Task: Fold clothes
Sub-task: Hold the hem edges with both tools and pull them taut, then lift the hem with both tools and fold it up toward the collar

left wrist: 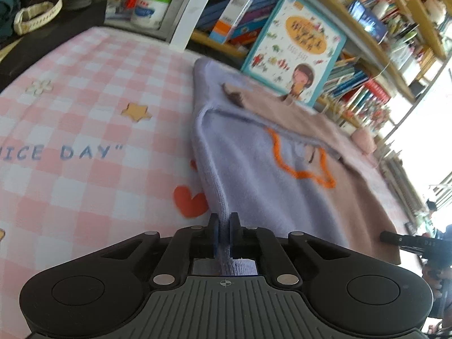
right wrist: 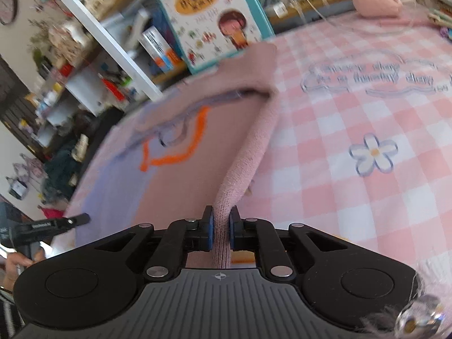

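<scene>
A knitted sweater (left wrist: pixel 271 175), lilac on one half and dusty pink on the other with an orange outline stitched across it, lies on a pink-and-white checked cloth (left wrist: pixel 84 130). My left gripper (left wrist: pixel 223 226) is shut on the lilac bottom edge, which runs up between its blue pads. In the right wrist view the same sweater (right wrist: pixel 180 186) spreads to the left, and my right gripper (right wrist: pixel 221 226) is shut on its pink side edge, a raised fold of knit. The other gripper's black tip (right wrist: pixel 70 221) shows at the left edge there.
A large picture book (left wrist: pixel 293 48) leans against bookshelves (left wrist: pixel 389 65) behind the bed. A pink plush toy (right wrist: pixel 375 0) lies at the far edge. The checked cloth (right wrist: pixel 367 113) extends to the right of the sweater. A person's hand (right wrist: pixel 17 262) shows at lower left.
</scene>
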{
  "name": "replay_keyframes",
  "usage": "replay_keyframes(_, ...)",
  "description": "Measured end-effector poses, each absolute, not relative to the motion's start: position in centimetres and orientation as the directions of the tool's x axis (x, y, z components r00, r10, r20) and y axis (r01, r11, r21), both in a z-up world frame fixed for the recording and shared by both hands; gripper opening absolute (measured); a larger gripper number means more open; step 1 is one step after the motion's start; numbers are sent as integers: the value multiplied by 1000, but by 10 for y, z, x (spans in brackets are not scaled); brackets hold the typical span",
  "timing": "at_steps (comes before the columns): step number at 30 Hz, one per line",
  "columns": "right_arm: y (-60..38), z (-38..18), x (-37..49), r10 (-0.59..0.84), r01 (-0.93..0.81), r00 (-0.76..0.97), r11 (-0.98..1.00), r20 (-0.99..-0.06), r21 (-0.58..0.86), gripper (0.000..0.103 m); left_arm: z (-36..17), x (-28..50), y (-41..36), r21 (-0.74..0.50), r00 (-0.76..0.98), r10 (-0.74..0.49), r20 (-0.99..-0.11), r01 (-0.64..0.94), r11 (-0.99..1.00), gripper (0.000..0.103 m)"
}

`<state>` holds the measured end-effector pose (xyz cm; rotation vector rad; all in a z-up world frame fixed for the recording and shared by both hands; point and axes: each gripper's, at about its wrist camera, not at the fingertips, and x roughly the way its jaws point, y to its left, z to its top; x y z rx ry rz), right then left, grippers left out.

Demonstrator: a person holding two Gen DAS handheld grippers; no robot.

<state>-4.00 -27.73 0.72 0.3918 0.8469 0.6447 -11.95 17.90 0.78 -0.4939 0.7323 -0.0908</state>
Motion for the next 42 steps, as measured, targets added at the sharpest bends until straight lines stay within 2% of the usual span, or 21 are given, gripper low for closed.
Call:
replay_keyframes(3,-280,15,-41,686,-383,507,722,-522,576,9,16,-120,180,-487,763,-276,-585,-58,872,5)
replay_keyframes(9,-277,0,-37,659,-362,473,750,-585,553,9,2,-116,177,-472,702,-268,-660,-109,875,5)
replay_keyframes(18,-280,-9,-38,667,-367,449,744,-595,558,13,-2,-120,173,-465,684,-275,-676,-107,879,24)
replay_keyframes(21,-280,-9,-38,665,-368,453,746,-594,555,11,-2,-120,172,-455,684,-275,-675,-94,885,20)
replay_keyframes(24,-283,-10,-40,664,-362,458,747,-591,558,9,-3,-121,176,-465,677,-280,-681,-104,879,7)
replay_keyframes(32,-301,-11,-62,696,-329,423,715,-581,617,9,-2,-144,183,-557,664,-366,-652,-92,825,5)
replay_keyframes(37,-309,-5,-67,751,-321,414,649,-514,690,9,3,-151,190,-671,720,-432,-543,-63,739,5)
replay_keyframes(42,-317,16,-52,838,-359,459,480,-296,801,9,19,-137,194,-761,798,-480,-364,42,647,5)
